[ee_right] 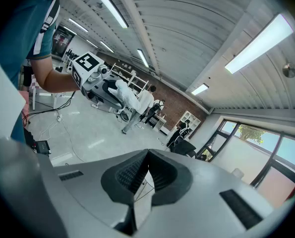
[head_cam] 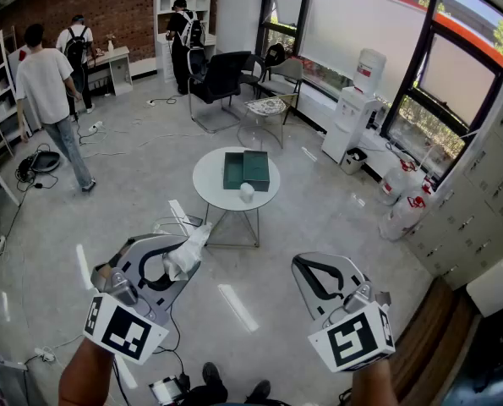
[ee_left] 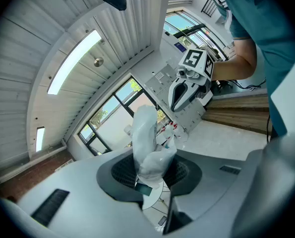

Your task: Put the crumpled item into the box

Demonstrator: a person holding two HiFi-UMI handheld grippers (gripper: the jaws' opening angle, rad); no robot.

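The crumpled item [head_cam: 192, 245] is a wad of white plastic, pinched between the jaws of my left gripper [head_cam: 182, 265] at the lower left of the head view. In the left gripper view the wad [ee_left: 148, 148] stands up between the pads and hides the gap. My right gripper [head_cam: 302, 266] hangs at the lower right, shut and empty; its pads [ee_right: 132, 175] meet tip to tip. Ahead stands a round white table [head_cam: 210, 194]. An open dark green box [head_cam: 246, 170] lies on it, with a small white object [head_cam: 246, 193] at its near side. Both grippers are held well short of the table.
Black chairs [head_cam: 220, 79] and a glass side table [head_cam: 266, 108] stand beyond the round table. A water dispenser [head_cam: 358, 108] and spare bottles [head_cam: 401, 194] line the right windows. Several people [head_cam: 52, 91] are at the back left. Cables [head_cam: 44, 161] trail over the grey floor.
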